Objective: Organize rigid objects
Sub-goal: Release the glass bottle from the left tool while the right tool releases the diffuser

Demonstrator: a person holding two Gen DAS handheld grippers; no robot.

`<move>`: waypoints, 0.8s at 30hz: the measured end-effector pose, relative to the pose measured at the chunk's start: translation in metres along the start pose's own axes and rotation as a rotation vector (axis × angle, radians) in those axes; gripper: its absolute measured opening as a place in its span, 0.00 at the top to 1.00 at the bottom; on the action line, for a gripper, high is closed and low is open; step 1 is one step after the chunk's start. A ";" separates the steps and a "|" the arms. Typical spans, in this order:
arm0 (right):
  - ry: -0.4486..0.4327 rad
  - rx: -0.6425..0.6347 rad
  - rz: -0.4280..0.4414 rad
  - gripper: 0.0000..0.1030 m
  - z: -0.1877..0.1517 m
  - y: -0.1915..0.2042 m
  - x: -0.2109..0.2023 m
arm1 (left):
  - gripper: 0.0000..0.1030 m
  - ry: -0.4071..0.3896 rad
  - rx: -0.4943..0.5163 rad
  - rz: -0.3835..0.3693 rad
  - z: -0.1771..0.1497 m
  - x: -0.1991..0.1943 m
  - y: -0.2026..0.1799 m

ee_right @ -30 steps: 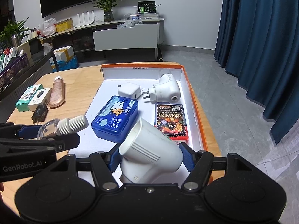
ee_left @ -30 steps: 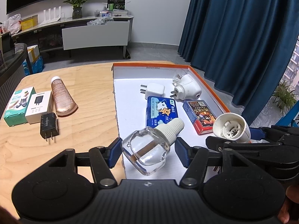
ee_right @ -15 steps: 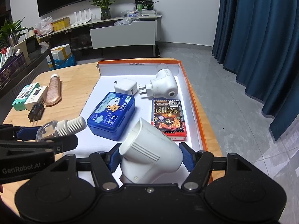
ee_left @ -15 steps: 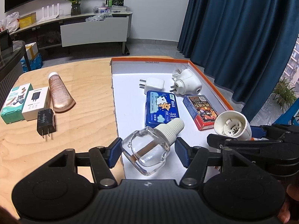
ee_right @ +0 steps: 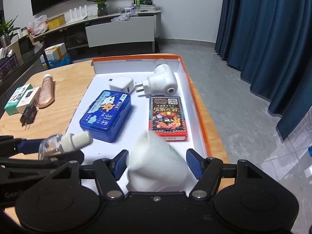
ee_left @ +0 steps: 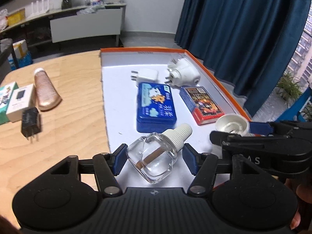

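Observation:
My left gripper [ee_left: 154, 159] is shut on a clear glass refill bottle [ee_left: 154, 159] with a ribbed white cap, held over the near end of the white tray with an orange rim [ee_left: 220, 81]. The bottle also shows in the right wrist view [ee_right: 64, 143]. In the right wrist view my right gripper [ee_right: 157, 164] stands a little wider than the white plug-in heater body [ee_right: 156, 162] between its pads; the body is blurred. The body's open end shows in the left wrist view [ee_left: 232, 123].
In the tray lie a blue tin [ee_left: 156, 106], a red card box [ee_left: 201, 102], a white charger [ee_left: 146, 75] and a white plug-in heater [ee_left: 183, 74]. On the wooden table [ee_left: 74, 105] to the left lie a tube [ee_left: 45, 90], a black plug [ee_left: 30, 120] and two small boxes [ee_left: 19, 102].
Both grippers have moved forward over the tray with their objects. The right gripper's pads have parted slightly from the white heater body, which now looks blurred and tilted.

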State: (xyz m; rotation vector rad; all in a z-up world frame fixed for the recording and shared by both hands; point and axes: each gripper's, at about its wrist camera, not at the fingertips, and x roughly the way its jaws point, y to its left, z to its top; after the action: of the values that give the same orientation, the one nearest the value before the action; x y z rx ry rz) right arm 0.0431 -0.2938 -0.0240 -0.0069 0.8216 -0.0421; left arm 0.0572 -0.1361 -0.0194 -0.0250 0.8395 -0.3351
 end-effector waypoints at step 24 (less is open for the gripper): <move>-0.089 -0.118 0.179 0.19 0.042 0.095 -0.004 | 0.25 -0.102 -0.239 0.260 0.009 -0.047 0.144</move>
State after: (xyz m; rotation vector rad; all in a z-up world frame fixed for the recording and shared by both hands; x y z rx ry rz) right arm 0.0746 -0.1992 0.0057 -0.0463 0.7320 0.1751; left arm 0.0753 0.0139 -0.0015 -0.1533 0.7674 0.0125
